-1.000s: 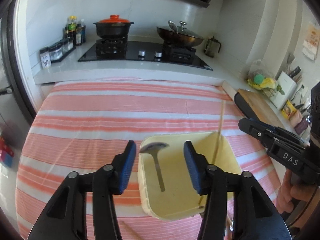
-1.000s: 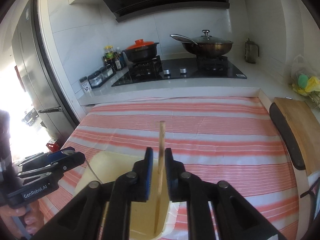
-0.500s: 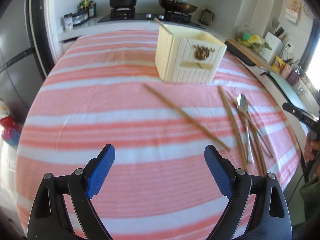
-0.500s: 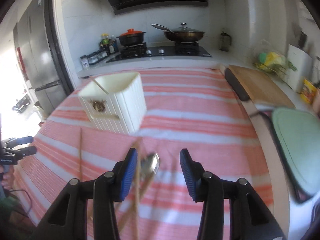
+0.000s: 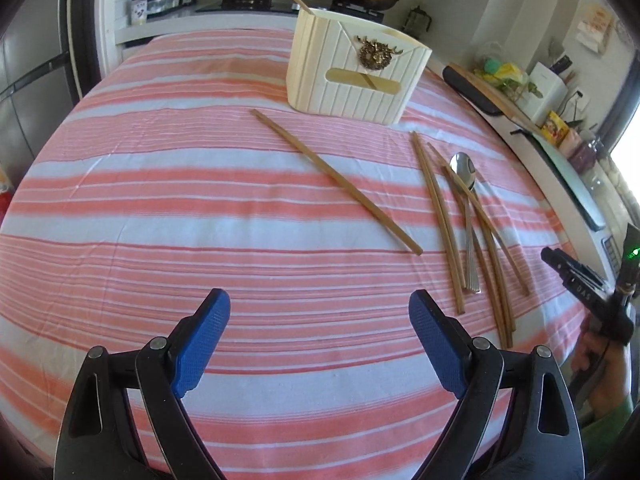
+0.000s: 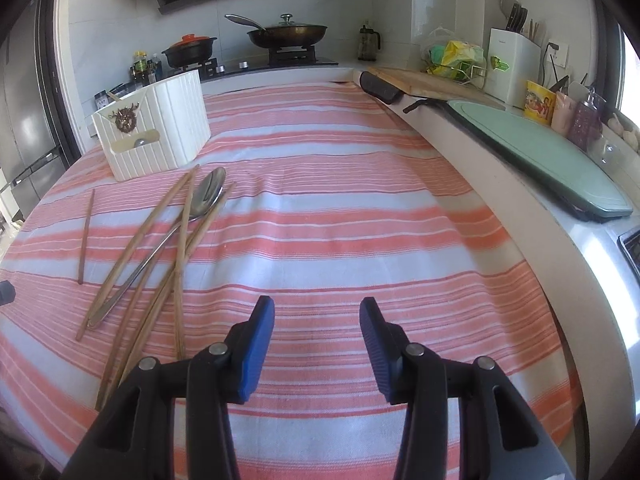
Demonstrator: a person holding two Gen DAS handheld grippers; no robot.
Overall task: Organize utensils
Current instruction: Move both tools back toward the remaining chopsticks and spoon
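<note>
**A:** Left gripper [image 5: 319,340]: we have the jaws spread wide, nothing between the blue pads, hovering over bare striped cloth [image 5: 160,208] near the table's front edge. Right gripper [image 6: 317,342]: jaws parted about halfway, also empty, no contact with anything.

**B:** Where are the utensils?

**A:** Loose on the cloth. One single chopstick [image 5: 336,180] lies diagonally mid-table, apart from the rest. Toward the right edge we see a crossed pile of chopsticks [image 5: 440,216] with a metal spoon [image 5: 466,200] lying among them, bowl end pointing at the holder. In the right wrist view that pile sits just left of our right gripper, the nearest chopstick ends running down beside its left finger.

**B:** And the holder?

**A:** White ribbed utensil holder [image 5: 356,72] stands upright toward the far side of the table. One stick pokes out of its back corner, and through the front slot we can make out something wooden in one view and something round and shiny in the other, so it looks partly loaded.

**B:** Why are both jaws empty?

**A:** Our read: we're between picks. Both grippers point down at the cloth, set up to grab. The wide left opening suits the lone chopstick ahead of it; the right is closest to the pile.

**B:** Risk?

**A:** The pile overlaps. Pulling one piece will likely drag its neighbours.
</note>
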